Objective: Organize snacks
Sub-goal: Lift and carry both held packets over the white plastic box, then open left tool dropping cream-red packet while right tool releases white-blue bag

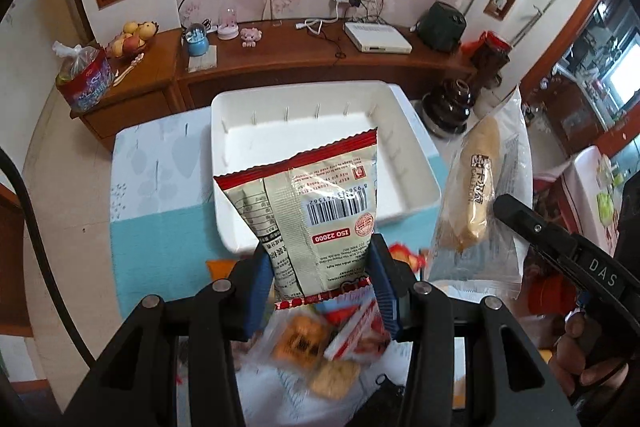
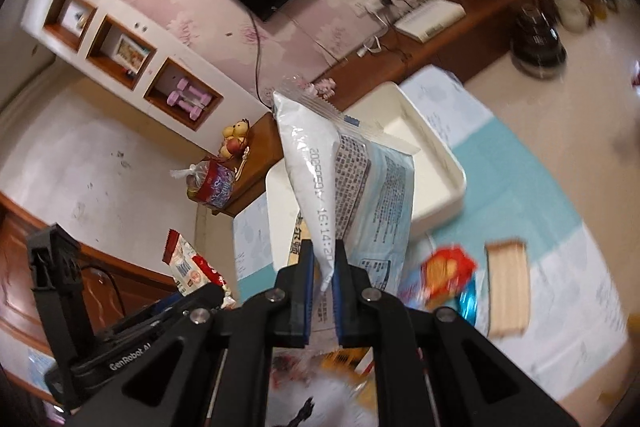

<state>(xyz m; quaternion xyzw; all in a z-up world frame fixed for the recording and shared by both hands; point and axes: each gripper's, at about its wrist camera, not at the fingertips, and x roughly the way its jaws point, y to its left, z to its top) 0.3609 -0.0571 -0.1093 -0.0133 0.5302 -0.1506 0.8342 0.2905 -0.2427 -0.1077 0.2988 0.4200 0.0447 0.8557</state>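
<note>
My left gripper (image 1: 320, 267) is shut on a beige and red snack bag (image 1: 316, 203), held upright in front of the white tray (image 1: 408, 143). My right gripper (image 2: 323, 267) is shut on the edge of a clear and white bread packet (image 2: 352, 183). That same bread packet (image 1: 478, 187) hangs right of the tray in the left wrist view, with the right gripper's black body (image 1: 560, 247) beside it. In the right wrist view the left gripper's body (image 2: 120, 339) shows at lower left with the snack bag (image 2: 192, 267) in it. The tray (image 2: 440, 155) looks bare inside.
Several loose snack packs (image 1: 320, 343) lie below the left gripper on a blue and white tablecloth (image 1: 160, 227). More snacks (image 2: 448, 271) and a wafer pack (image 2: 508, 287) lie right of the tray. A wooden TV cabinet (image 1: 280, 67) stands behind, dark jars (image 1: 452, 107) at its right.
</note>
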